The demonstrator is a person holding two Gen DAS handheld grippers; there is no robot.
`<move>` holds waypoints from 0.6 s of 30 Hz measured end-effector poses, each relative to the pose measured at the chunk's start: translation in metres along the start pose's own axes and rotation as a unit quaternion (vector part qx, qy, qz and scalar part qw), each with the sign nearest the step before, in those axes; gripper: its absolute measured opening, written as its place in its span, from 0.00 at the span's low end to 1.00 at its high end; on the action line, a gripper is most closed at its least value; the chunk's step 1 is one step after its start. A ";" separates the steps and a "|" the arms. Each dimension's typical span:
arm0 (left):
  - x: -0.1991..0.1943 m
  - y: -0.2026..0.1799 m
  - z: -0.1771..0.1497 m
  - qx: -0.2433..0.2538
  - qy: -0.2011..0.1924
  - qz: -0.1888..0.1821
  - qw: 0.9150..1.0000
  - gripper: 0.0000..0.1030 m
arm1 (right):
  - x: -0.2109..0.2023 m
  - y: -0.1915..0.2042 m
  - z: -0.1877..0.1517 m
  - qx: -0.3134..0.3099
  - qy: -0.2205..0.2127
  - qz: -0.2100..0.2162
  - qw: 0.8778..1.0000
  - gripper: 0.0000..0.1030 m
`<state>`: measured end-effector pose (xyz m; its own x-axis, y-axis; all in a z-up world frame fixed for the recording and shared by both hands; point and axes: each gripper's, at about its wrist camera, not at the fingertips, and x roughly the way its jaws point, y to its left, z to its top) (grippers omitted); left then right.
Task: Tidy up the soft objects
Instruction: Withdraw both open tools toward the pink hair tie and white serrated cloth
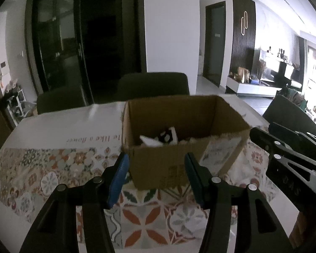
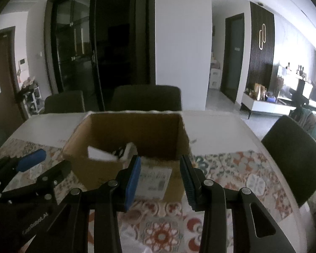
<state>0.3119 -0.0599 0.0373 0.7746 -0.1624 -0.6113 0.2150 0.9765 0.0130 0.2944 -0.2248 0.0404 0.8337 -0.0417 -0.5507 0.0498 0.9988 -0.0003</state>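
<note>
While both spread empty, left hand-held gripper [image 1: 157, 166], right hand-held gripper [image 2: 160, 168], cardboard box [image 1: 170, 162] just ahead, soft objects [image 1: 164, 137] inside

Dim interior, bright window glare at right edge, strong fisheye bending, dark vignette corners, slight softness.

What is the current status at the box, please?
Left gripper open, empty. Right gripper open, empty. Cardboard box upright, white soft items inside. Nothing blocking.
</note>
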 end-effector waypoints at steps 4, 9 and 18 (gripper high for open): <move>-0.005 0.004 -0.020 -0.008 0.016 0.001 1.000 0.53 | -0.004 0.004 -0.020 0.006 0.018 0.008 1.000 0.39; -0.009 0.004 -0.044 -0.005 0.034 0.003 0.999 0.53 | -0.005 0.007 -0.049 0.013 0.051 0.022 0.998 0.39; -0.006 -0.001 -0.075 0.001 0.065 0.010 0.998 0.53 | 0.003 0.012 -0.091 0.020 0.109 0.041 0.993 0.39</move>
<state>0.2619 -0.0489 -0.0186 0.6954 -0.1229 -0.7080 0.2015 0.9791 0.0279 0.2475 -0.2108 -0.0373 0.6965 0.0499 -0.7158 0.0124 0.9966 0.0815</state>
